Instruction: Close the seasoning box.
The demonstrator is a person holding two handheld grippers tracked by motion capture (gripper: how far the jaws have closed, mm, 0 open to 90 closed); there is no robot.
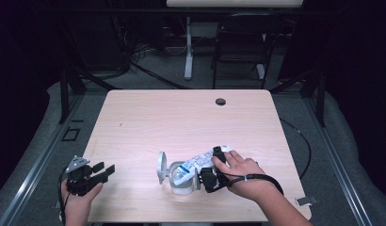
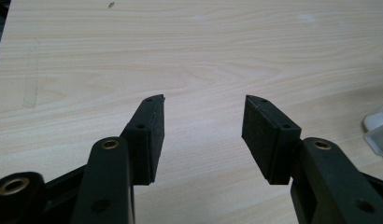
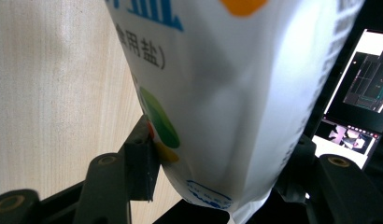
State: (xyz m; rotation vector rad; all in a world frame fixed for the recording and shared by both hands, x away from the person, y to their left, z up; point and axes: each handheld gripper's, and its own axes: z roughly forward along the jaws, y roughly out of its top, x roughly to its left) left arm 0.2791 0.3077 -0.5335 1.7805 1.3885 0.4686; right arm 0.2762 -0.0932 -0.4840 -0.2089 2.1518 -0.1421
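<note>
Salt bag, high view: the white plastic salt bag with blue print (image 1: pixel 199 162) lies tilted over the clear round container (image 1: pixel 180 181) near the front edge of the pale wooden table (image 1: pixel 148 117); its long axis runs from upper right down to lower left, mouth end at the container, which I judge is so the salt can pour in.
Lid, high view: the container's round hinged lid (image 1: pixel 161 167) stands open on the left, touching the rim, apparently to keep the opening free.
Right hand-held gripper, high view: the right hand-held gripper (image 1: pixel 218 165) holds the bag by its raised end, the person's hand just behind it.
Left hand-held gripper, high view: the left hand-held gripper (image 1: pixel 104 171) rests at the table's front left corner, well apart from the bag, out of the way.
Left gripper view: its jaws stand wide apart over bare wood with nothing between them; a clear corner of the container (image 2: pixel 379 130) shows at the right edge.
Right gripper view: the bag (image 3: pixel 227 93) fills the space between the spread jaws, the left pad (image 3: pixel 145 163) pressed against its side, so the gripper is clamped on the bag's full width; the bag's length runs away from the camera.
Background, right gripper view: a lit monitor (image 3: pixel 355 102) stands beyond the bag.
</note>
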